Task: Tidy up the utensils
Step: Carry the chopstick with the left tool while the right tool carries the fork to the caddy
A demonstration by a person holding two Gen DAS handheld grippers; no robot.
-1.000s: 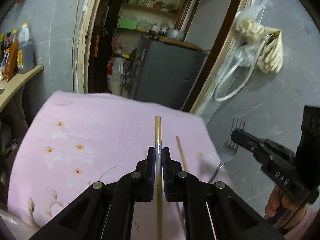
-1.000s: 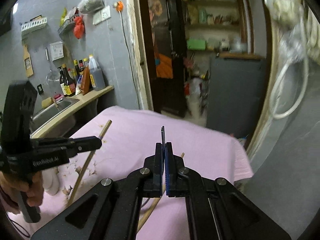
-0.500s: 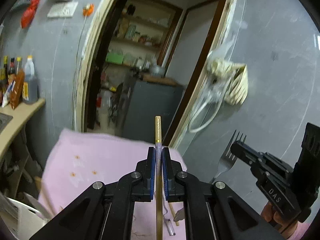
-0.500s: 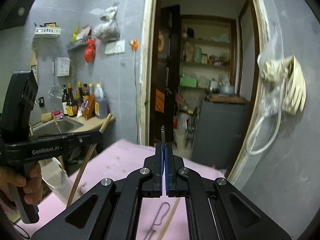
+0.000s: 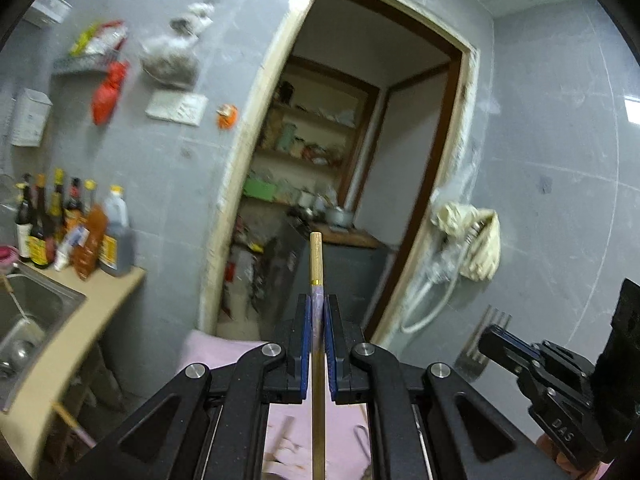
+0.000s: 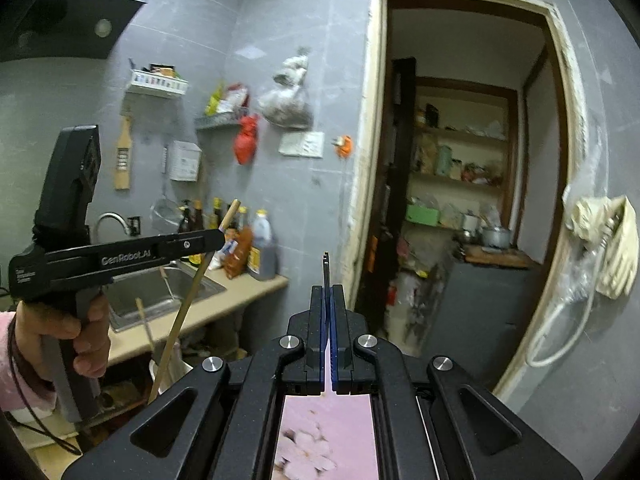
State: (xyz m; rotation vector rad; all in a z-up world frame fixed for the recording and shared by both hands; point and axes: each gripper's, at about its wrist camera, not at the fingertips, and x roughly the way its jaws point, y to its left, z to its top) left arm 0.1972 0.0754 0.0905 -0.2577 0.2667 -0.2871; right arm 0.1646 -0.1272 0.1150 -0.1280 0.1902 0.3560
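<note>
My left gripper (image 5: 317, 304) is shut on a wooden chopstick (image 5: 315, 256) with a purple band; its thick end sticks up past the fingers. It also shows in the right wrist view (image 6: 188, 300), held by the left gripper (image 6: 216, 240). My right gripper (image 6: 328, 292) is shut on a metal fork (image 6: 326, 266), seen edge-on. In the left wrist view the right gripper (image 5: 486, 336) holds the fork (image 5: 482, 340) tines up. Both are raised well above the pink cloth (image 5: 216, 348).
A counter with a steel sink (image 6: 160, 288) and several sauce bottles (image 5: 72, 232) stands at the left. An open doorway (image 5: 344, 200) to a pantry lies ahead. A cloth and hose (image 5: 468, 240) hang on the right wall. Another chopstick (image 5: 72, 424) lies low left.
Both grippers have lifted and tilted upward with the chopstick and fork; the pink table has dropped almost out of view and the wall and doorway fill the frames.
</note>
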